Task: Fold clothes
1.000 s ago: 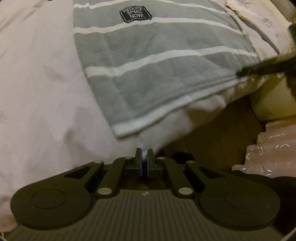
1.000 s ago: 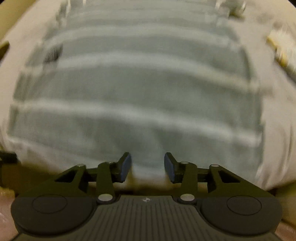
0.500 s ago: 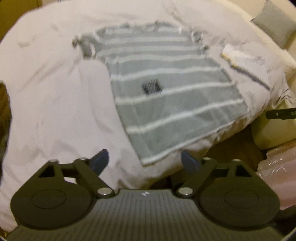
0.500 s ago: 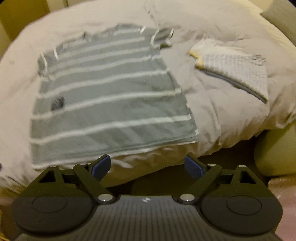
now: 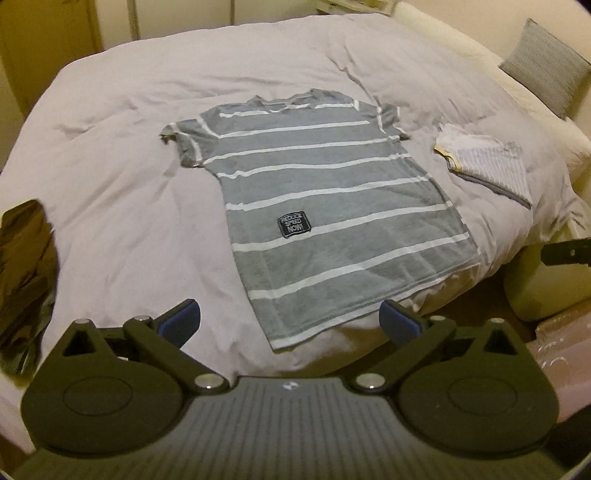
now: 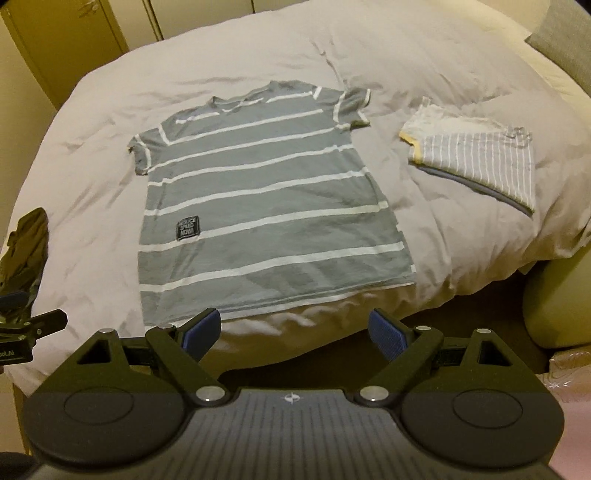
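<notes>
Grey striped T-shirt [image 5: 332, 206] lies flat on the pale duvet [image 5: 129, 177], hem at the near edge. Left gripper [image 5: 290, 325] and right gripper [image 6: 295, 330] hang above that edge, jaws wide, holding nothing. Folded striped garment [image 6: 480, 162] lies near the shirt's right.

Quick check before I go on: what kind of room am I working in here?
Most likely a bedroom. A striped T-shirt lies flat on a bed covered by a pale duvet, a grey cushion sits at the far right, and cupboard doors stand behind the bed.
</notes>
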`<state>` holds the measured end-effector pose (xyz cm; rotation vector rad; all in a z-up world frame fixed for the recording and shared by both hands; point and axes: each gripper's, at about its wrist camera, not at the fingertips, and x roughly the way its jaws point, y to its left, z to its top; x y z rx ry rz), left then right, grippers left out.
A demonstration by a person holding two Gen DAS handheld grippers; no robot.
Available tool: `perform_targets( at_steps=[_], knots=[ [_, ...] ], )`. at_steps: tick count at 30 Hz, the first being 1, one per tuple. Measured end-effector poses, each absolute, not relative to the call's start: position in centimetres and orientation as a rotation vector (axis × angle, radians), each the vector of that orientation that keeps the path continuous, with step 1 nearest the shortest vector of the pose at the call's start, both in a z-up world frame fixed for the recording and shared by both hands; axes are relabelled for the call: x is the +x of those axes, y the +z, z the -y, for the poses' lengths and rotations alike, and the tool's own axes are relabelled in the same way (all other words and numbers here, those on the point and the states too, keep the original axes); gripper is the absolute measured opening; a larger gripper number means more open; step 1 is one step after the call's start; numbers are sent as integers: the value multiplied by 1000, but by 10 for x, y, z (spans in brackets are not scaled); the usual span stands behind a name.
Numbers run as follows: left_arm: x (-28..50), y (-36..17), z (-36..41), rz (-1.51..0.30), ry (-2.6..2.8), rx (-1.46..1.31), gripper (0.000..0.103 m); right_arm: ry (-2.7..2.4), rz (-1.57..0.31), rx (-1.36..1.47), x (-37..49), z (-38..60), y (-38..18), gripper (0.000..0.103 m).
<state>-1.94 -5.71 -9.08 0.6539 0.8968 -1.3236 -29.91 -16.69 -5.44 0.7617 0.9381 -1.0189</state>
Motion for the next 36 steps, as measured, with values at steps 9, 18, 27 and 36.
perform_targets(
  at_steps=[9,18,27,36],
  knots=[
    [-27,-60,54,-821,-1320,594,101,-1027,-875,758,-311,165,-35,88],
    [-43,-54,64,-800,-1359,583,101,-1039,-873,728,-314,166,-30,88],
    [-45,-53,75,-799,-1357,606,101,-1041,-877,745,-314,172,-34,89],
    [-46,-54,78,-804,-1332,625,101,-1026,-867,775,-314,183,-41,88]
  ],
)
